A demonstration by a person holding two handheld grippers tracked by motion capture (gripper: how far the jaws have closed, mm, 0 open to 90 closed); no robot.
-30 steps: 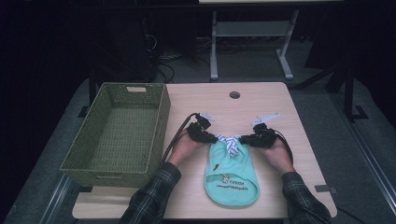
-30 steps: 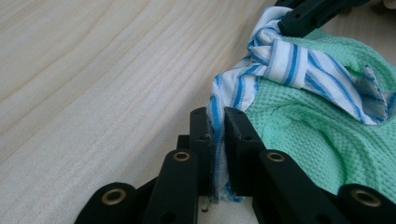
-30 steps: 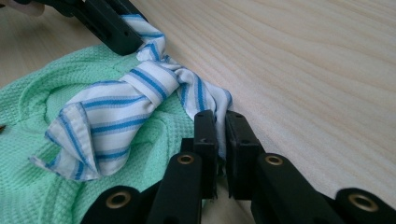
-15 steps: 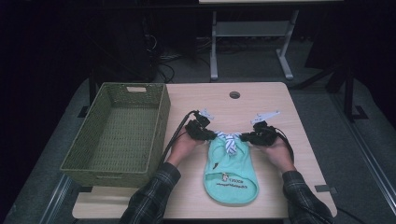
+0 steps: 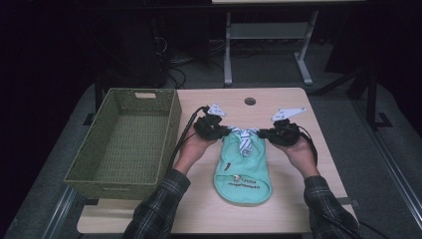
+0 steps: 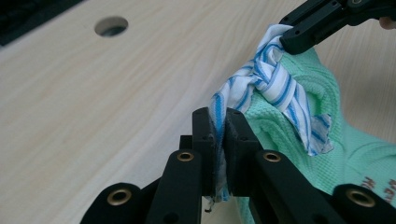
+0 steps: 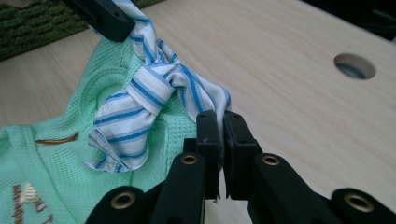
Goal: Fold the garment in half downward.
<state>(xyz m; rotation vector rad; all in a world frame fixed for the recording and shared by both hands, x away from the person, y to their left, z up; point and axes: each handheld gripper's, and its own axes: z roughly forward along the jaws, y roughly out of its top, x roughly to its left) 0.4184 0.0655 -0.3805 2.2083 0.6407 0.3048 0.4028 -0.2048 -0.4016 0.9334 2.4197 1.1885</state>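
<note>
Pinching the striped collar [image 5: 246,141] of the green shirt [image 5: 244,169] from both sides, left gripper [image 5: 225,132] and right gripper [image 5: 263,133], palms up, over a pale wooden table [image 5: 209,209] beside a woven basket [image 5: 84,172]; dim room beyond.

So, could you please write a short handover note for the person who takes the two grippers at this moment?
Left gripper: shut on the striped collar of the green garment, at its left end.
Right gripper: shut on the striped collar at its other end.
Things: the green garment lies on the table, collar end away from the person and pinched between the grippers. The woven basket stands to the left with nothing in it.
Done: both ends of the collar are gripped.
Left: probably lift the garment and place it in the basket; the garment is not in the basket yet.
</note>
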